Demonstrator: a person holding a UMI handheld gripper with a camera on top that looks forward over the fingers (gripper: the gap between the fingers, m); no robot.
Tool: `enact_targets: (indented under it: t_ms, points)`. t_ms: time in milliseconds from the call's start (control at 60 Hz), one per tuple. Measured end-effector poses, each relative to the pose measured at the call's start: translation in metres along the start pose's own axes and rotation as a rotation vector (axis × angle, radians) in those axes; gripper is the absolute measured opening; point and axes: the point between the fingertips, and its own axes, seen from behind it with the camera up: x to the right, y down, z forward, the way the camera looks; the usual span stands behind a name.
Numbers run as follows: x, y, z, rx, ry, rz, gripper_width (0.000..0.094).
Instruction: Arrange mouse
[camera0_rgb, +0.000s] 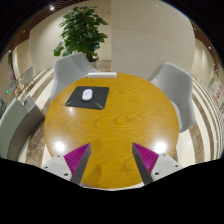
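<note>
A white mouse (87, 96) lies on a dark grey mouse mat (87, 98) at the far left of a round wooden table (125, 125). My gripper (112, 155) is above the table's near edge, well short of the mouse. Its two fingers with magenta pads (76, 155) stand wide apart with only bare table top between them. Nothing is held.
Grey chairs stand round the table at the far left (70, 68), right (175, 88) and near left (15, 128). A flat white item (100, 73) lies at the table's far edge. A large potted plant (82, 30) stands behind against the wall.
</note>
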Motion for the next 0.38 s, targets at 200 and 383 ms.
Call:
enact_targets:
  t_ms: [200,383]
  points:
    - [0.018,0.025,-0.024,0.010,0.007,-0.009,0.0868]
    - [0.006,0.024,-0.037,0.030,-0.035,-0.026,0.0875]
